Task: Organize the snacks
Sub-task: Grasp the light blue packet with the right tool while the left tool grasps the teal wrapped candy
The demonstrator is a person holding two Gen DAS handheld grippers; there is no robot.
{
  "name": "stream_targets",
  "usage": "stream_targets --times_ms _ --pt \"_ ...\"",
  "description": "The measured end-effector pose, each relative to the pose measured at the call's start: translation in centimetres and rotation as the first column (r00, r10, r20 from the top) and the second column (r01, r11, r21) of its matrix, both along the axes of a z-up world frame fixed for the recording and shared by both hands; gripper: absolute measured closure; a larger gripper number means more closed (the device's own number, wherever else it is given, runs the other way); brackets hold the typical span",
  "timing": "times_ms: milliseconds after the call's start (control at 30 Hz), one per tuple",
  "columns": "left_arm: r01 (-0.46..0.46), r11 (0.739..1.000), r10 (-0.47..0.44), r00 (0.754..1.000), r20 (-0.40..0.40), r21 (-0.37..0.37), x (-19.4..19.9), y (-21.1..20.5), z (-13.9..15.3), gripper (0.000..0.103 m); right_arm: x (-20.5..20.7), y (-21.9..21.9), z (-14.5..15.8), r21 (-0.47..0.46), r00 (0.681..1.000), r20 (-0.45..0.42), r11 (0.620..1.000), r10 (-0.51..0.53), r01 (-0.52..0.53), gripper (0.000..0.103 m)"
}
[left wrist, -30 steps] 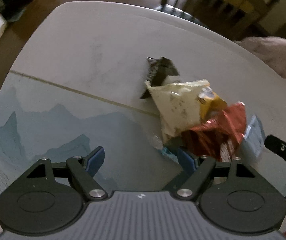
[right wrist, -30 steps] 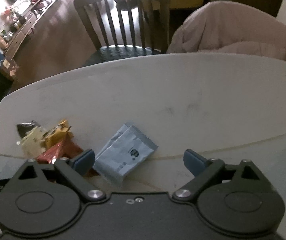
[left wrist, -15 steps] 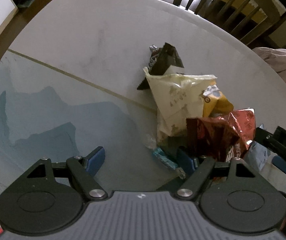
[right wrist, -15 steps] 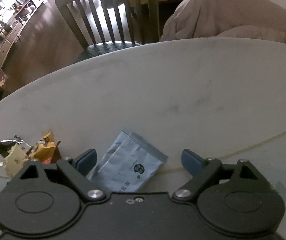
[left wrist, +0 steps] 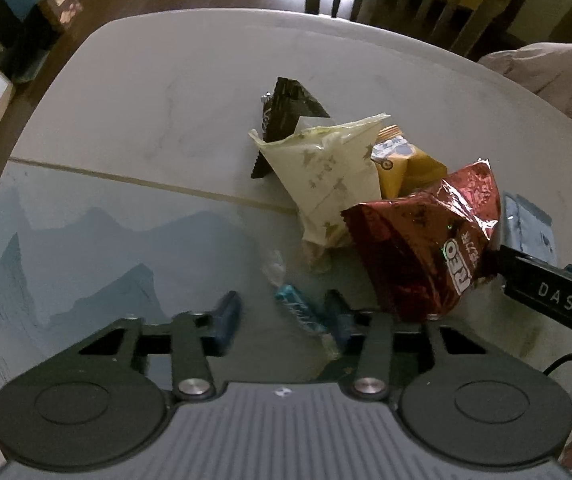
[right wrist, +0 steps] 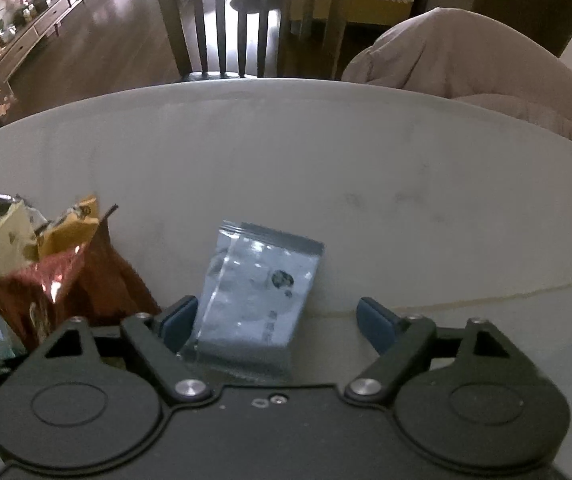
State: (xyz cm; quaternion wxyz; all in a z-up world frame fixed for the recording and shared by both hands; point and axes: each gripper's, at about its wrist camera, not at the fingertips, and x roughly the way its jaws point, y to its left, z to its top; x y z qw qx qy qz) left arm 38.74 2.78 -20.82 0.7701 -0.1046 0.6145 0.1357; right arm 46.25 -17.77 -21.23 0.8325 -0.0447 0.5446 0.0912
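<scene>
I am bringing the right gripper [right wrist: 276, 318], jaws spread, around the grey packet [right wrist: 260, 300] on the table [right wrist: 405, 168]; next I must close. The left gripper [left wrist: 284, 316], also spread, is framing the blue candy [left wrist: 297, 310].

The bench [right wrist: 286, 152] has a pale, marble-like top with rounded corners; nearer the camera a thin seam [left wrist: 134, 178] crosses it, and the surface beyond the seam turns glossy blue-grey with a mountain-like pattern [left wrist: 86, 240]. A dark wooden chair [right wrist: 246, 20] with a slatted back stands at the far edge. To its right a pinkish-beige blanket [right wrist: 477, 64] is heaped against the bench. The floor [right wrist: 98, 52] is dark polished wood and reflects bright daylight. A low sideboard [right wrist: 26, 36] with clutter on top runs along the left wall. The room is dim overall.
</scene>
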Motion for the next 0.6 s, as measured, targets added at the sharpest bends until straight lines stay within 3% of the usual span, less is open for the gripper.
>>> stream_targets --times_ms 100,167,200,433,600 --pt "0.010 1.000 -0.010 1.000 -0.001 -0.007 -0.1 0.3 -0.1 0.084 -0.4 -0.5 0.2 0.004 1.000 0.011 1.000 0.008 -0.008 0.030" --pt "0.011 1.000 -0.011 1.000 0.000 -0.015 0.2 0.6 -0.5 0.090 -0.8 -0.6 0.3 0.005 1.000 0.021 1.000 0.018 -0.018 0.050" --pt "0.008 1.000 -0.008 1.000 0.001 -0.023 0.1 0.9 -0.4 0.091 -1.0 -0.5 0.3 0.003 0.999 0.029 1.000 0.029 -0.029 0.055" --pt "-0.022 0.999 0.022 1.000 -0.008 -0.049 -0.8 3.4 -0.4 0.091 -2.5 -0.7 0.1 -0.004 0.997 0.047 0.998 0.064 -0.064 0.057" --pt "-0.024 0.998 0.024 1.000 0.007 -0.056 -1.3 4.6 0.5 0.091 -3.4 -1.6 1.7 0.025 0.996 0.059 0.997 0.069 -0.071 0.057"
